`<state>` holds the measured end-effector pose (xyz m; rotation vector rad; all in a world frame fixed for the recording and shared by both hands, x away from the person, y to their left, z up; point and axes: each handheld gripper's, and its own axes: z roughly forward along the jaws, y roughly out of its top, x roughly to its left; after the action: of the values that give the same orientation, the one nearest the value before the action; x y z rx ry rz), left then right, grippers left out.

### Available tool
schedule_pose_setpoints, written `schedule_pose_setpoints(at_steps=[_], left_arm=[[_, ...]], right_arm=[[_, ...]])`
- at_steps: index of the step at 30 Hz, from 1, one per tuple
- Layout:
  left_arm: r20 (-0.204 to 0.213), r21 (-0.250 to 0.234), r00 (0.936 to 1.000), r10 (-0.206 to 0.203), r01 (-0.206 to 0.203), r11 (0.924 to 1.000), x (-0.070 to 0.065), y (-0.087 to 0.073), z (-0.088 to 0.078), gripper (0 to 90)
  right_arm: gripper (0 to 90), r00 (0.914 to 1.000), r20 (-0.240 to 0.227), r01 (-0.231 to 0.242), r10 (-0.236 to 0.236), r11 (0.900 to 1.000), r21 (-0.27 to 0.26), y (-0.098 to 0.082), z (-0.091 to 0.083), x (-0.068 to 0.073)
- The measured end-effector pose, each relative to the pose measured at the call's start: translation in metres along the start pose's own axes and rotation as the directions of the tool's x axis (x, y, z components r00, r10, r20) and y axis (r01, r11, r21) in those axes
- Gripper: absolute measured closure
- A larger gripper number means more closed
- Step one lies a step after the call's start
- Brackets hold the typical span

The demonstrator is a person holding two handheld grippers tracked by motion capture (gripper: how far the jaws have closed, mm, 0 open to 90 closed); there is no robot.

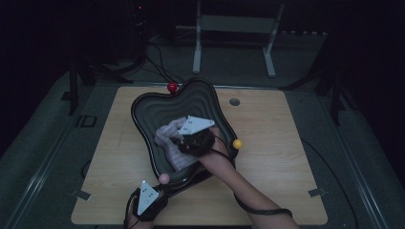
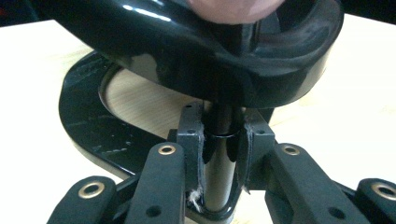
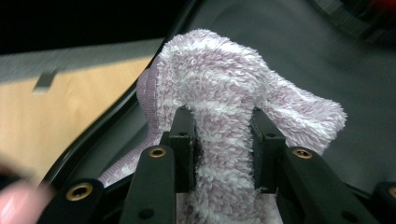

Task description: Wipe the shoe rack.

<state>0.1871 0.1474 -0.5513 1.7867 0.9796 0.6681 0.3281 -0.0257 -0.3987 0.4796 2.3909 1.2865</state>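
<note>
**Desk:** Nearest the lens, at the bench's near edge, what is the left tongs [image 1: 154,190] doing?

**Photographer:** Clenched on the upright black post [image 2: 218,158] of the stand, both pads pressed to its sides. Directly above those tongs swells the underside of the glossy black dish [image 2: 205,56]; below and beyond them the stand's curved foot [image 2: 88,126] lies flat on the pale wood of the bench [image 2: 42,60]. My reading is that this grip is there to steady the piece, so the dish does not rock or turn while the other hand works inside it.

**Desk:** And the right?

**Photographer:** The right tongs [image 3: 223,140] are closed on a fold of the fluffy lilac-and-white striped cloth [image 3: 224,93], which bulges up and over the jaw tips and droops to one side. From above, the right tongs [image 1: 184,138] sit low within the ridged bowl, the cloth [image 1: 168,133] spread ahead of and beside them against the dark wall.

**Desk:** So the cloth is where, exactly?

**Photographer:** Inside the dish, pinched mid-fold, the rest resting on the ribbed inner surface. Bunching it that way looks meant to give a firm pad for wiping

**Desk:** Anything else near the tongs?

**Photographer:** Coloured balls on the rim: a red ball [image 1: 172,87] far beyond the right tongs, a yellow ball [image 1: 237,143] just beside them, a pink ball [image 1: 164,178] just above the left
</note>
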Motion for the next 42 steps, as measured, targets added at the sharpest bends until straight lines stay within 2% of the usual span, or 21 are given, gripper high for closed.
schedule_pose_setpoints(at_steps=[3, 8, 10, 12, 14, 19, 22, 24, 26, 30, 42], left_arm=[[0.011, -0.004, 0.9998, -0.014, 0.014, 0.9999, 0.001, -0.001, 0.000, 74.1], [0.020, -0.004, 0.9996, -0.018, 0.018, 0.9998, 0.002, -0.001, 0.000, 74.1], [0.021, -0.001, 0.9997, -0.016, 0.016, 0.9999, 0.003, 0.000, 0.000, 74.1], [0.025, -0.002, 0.9995, -0.018, 0.018, 0.9998, 0.003, -0.001, 0.000, 74.1], [0.024, -0.002, 0.9995, -0.019, 0.019, 0.9998, 0.003, -0.001, 0.000, 74.1], [0.024, -0.001, 0.9995, -0.022, 0.022, 0.9998, 0.003, 0.000, 0.000, 74.1], [0.026, 0.000, 0.9993, -0.026, 0.026, 0.9997, 0.004, -0.001, 0.000, 74.1], [0.026, 0.002, 0.9995, -0.020, 0.020, 0.9998, 0.003, 0.000, 0.000, 74.1], [0.024, 0.003, 0.9996, -0.016, 0.016, 0.9999, 0.003, 0.000, 0.000, 74.1], [0.022, 0.003, 0.9996, -0.019, 0.019, 0.9998, 0.003, 0.000, 0.000, 74.1], [0.021, 0.003, 0.9996, -0.016, 0.016, 0.9999, 0.003, 0.000, 0.000, 74.1]], right_arm=[[67.3, 0.9998, 0.020, -0.010, 0.010, 0.999, -0.032, 0.024, 0.006, -0.012], [67.3, 0.9988, 0.044, -0.018, 0.020, 0.999, -0.050, 0.061, 0.020, -0.026], [67.2, 0.9979, 0.059, -0.023, 0.026, 0.999, -0.046, 0.074, 0.030, -0.031], [67.3, 0.9976, 0.065, -0.022, 0.025, 0.999, -0.042, 0.079, 0.035, -0.033], [67.2, 0.9952, 0.090, -0.037, 0.038, 0.999, -0.013, 0.088, 0.053, -0.036], [66.3, 0.9943, 0.098, -0.047, 0.042, 0.998, 0.051, 0.084, 0.083, -0.029], [65.7, 0.9959, 0.084, -0.038, 0.033, 0.998, 0.052, 0.082, 0.088, -0.022], [65.7, 0.9969, 0.068, -0.043, 0.039, 0.998, 0.052, 0.080, 0.089, -0.018], [65.7, 0.9974, 0.070, -0.023, 0.019, 0.998, 0.057, 0.078, 0.087, -0.016], [65.8, 0.9982, 0.053, -0.031, 0.028, 0.998, 0.055, 0.073, 0.084, -0.014], [66.0, 0.9996, -0.004, 0.027, -0.027, 0.997, 0.069, 0.042, 0.065, 0.006]])
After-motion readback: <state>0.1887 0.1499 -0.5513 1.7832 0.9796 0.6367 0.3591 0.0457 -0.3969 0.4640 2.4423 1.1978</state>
